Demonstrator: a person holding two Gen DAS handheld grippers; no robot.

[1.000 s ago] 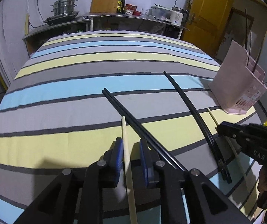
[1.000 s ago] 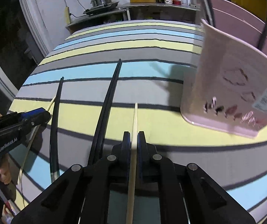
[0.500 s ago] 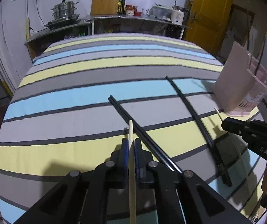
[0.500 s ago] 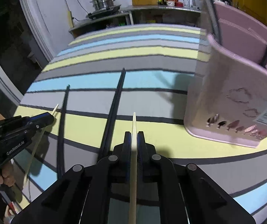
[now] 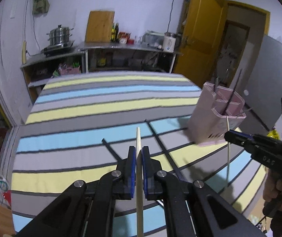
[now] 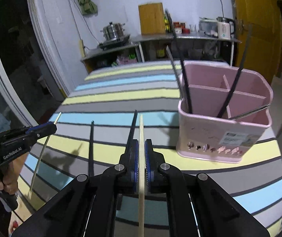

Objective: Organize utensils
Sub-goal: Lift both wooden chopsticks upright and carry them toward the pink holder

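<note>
Midway: left gripper (image 5: 138,154) and right gripper (image 6: 141,148) each clamp a pale chopstick (image 6: 141,130); pink holder (image 6: 220,138) at two o'clock holds several utensils, black chopsticks (image 6: 91,148) remain on the cloth.

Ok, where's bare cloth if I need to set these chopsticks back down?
Free: the striped cloth beyond the black chopsticks, toward the far counter, and the near-right strip in front of the pink holder. Crowded: the near middle, where black chopsticks lie between both grippers.
</note>
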